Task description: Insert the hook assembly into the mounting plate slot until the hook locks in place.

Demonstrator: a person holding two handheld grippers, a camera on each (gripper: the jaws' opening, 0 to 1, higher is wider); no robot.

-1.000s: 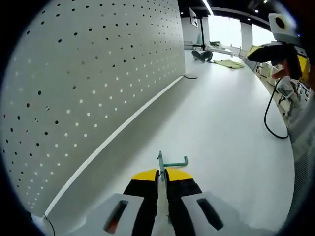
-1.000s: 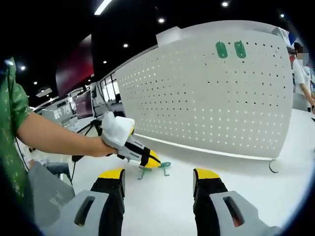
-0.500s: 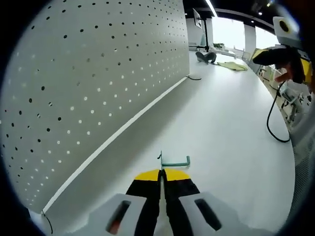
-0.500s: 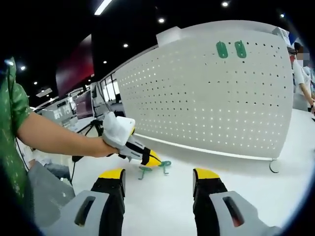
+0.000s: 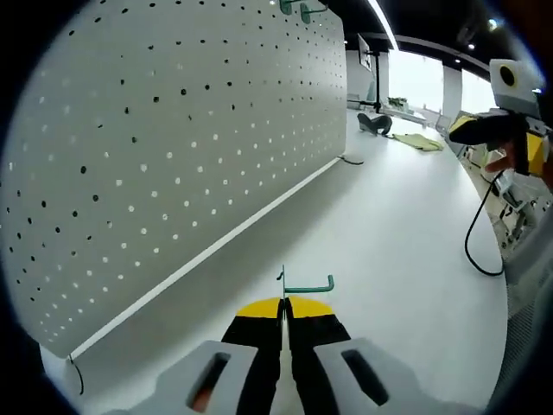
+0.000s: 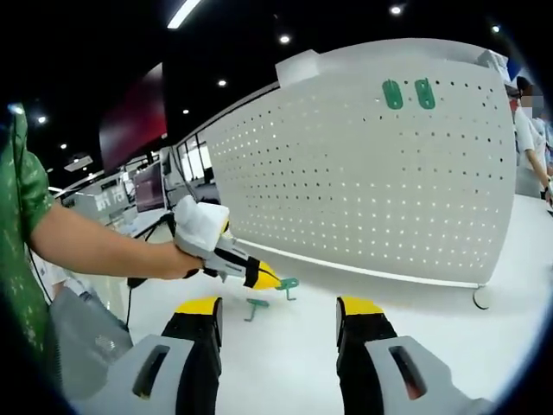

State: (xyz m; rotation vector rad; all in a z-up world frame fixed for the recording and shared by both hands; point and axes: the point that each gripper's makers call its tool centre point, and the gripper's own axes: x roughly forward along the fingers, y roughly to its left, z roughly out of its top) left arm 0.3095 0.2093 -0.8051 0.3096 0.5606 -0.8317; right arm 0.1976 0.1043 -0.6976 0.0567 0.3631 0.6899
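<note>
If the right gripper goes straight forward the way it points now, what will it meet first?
Probably the green hook lying on the white table, just ahead between its open jaws. Beyond it stands the pegboard. Depth is unclear, so the right gripper may pass over the hook.

Black cable [image 5: 473, 232] on white table [image 5: 406, 225]

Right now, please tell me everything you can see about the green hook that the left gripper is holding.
The green hook looks like thin teal-green wire or metal. It has a short upright stem and a straight arm that runs sideways and ends in a small upturned tip. The left gripper is shut on its stem, between the yellow-tipped jaws. In the right gripper view, the hook looks lifted off the white table, in front of the white pegboard, which it does not touch.
</note>
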